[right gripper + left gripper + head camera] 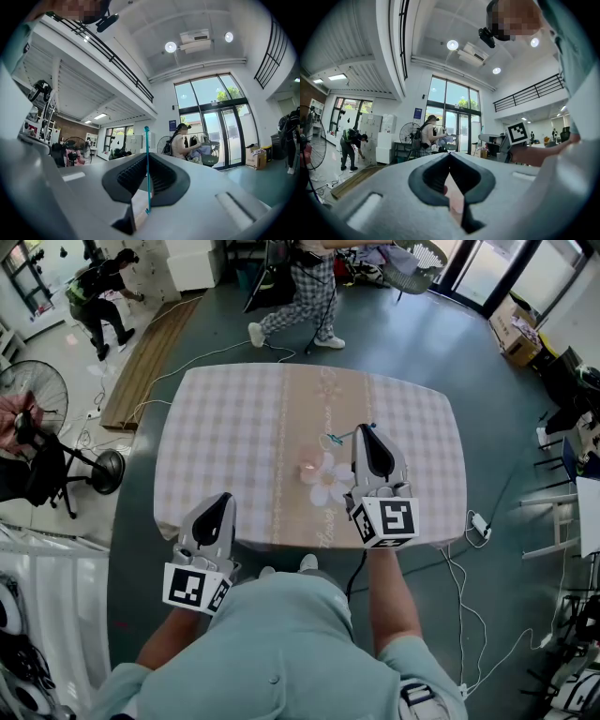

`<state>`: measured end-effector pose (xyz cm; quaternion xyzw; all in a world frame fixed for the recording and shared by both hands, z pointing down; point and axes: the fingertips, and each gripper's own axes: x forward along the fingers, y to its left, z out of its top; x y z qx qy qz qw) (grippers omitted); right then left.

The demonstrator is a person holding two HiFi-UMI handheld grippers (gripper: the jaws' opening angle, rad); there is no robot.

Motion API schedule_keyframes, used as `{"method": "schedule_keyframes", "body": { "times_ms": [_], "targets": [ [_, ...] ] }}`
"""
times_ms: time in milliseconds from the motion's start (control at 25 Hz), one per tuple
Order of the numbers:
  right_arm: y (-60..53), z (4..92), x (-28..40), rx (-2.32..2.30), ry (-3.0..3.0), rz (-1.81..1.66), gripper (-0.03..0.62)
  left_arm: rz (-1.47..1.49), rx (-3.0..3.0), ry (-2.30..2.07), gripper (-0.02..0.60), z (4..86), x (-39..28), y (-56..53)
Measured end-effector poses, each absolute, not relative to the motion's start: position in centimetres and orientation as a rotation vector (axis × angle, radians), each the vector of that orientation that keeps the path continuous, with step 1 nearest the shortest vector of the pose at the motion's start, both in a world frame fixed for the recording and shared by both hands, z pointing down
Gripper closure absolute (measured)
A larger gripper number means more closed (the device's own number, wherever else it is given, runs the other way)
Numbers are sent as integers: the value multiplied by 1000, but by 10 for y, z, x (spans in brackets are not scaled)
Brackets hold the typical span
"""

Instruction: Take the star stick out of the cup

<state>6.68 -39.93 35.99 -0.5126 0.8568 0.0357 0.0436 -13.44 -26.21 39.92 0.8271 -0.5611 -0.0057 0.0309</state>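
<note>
Pinching the stick (pixel 147 140), right gripper (pixel 146 157) fingers seemingly hold it clear of the cup (pixel 310 466); left gripper (pixel 450 157) fingers pressed together, empty.

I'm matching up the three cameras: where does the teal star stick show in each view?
Head view: the star stick lies near picture centre, slanting left from the tip of the right tongs.
Left gripper view: not in it.
Right gripper view: upright at centre, pinched between the shut jaws.
Shared landmark: the standing person beyond the table's far side.
</note>
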Motion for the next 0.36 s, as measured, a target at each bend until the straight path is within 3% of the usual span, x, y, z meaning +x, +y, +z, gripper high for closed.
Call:
{"method": "schedule_keyframes", "body": {
  "times_ms": [360],
  "targets": [
    [-397, 361, 68, -1568, 2623, 105, 585, -18, 2549, -1731, 580, 399, -133, -259]
  ]
}}
